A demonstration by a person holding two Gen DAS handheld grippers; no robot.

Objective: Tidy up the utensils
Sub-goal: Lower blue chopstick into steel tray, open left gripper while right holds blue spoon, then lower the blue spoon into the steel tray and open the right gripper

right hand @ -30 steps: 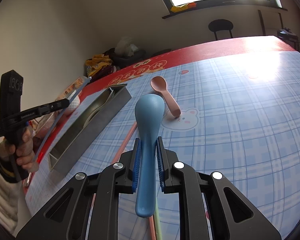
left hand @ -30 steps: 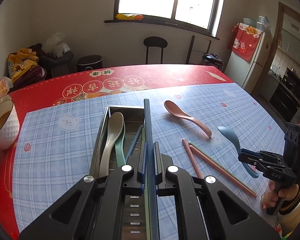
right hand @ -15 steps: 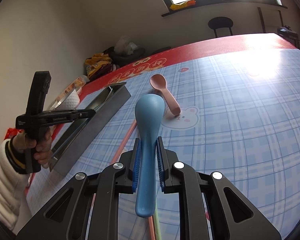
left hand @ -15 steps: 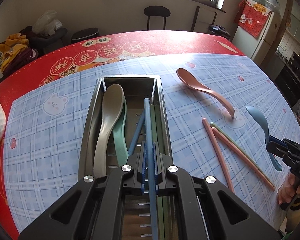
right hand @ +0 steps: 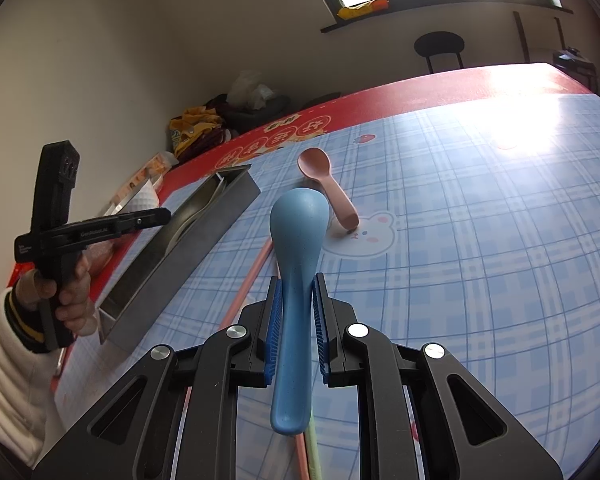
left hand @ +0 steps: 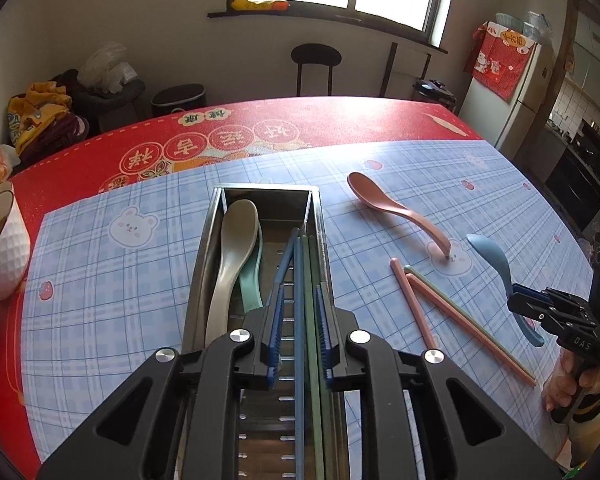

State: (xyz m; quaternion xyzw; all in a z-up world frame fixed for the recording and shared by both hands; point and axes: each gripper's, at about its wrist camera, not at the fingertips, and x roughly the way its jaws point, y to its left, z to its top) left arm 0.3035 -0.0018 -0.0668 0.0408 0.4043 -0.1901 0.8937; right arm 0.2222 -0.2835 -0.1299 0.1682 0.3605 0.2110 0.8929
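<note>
A steel utensil tray (left hand: 216, 220) lies on the plaid mat and holds a beige spoon (left hand: 232, 252), a green spoon (left hand: 252, 280), blue chopsticks (left hand: 298, 280) and a green chopstick (left hand: 309, 280). My left gripper (left hand: 298, 336) is open just above the tray, its jaws apart on either side of the blue chopstick. My right gripper (right hand: 296, 320) is shut on a blue spoon (right hand: 296, 240), held above the mat; both also show in the left wrist view, the gripper (left hand: 520, 300) and the spoon (left hand: 496, 260). The tray also shows in the right wrist view (right hand: 204, 240).
A pink spoon (left hand: 396, 208) and pink chopsticks (left hand: 412, 304) with a green chopstick (left hand: 420, 276) lie on the mat right of the tray. A white cup (left hand: 0, 248) stands at the table's left edge. A chair and fridge stand beyond the table.
My left gripper has opened and let go of the blue chopstick, which now lies in the tray. The right gripper holds the blue spoon as before.
</note>
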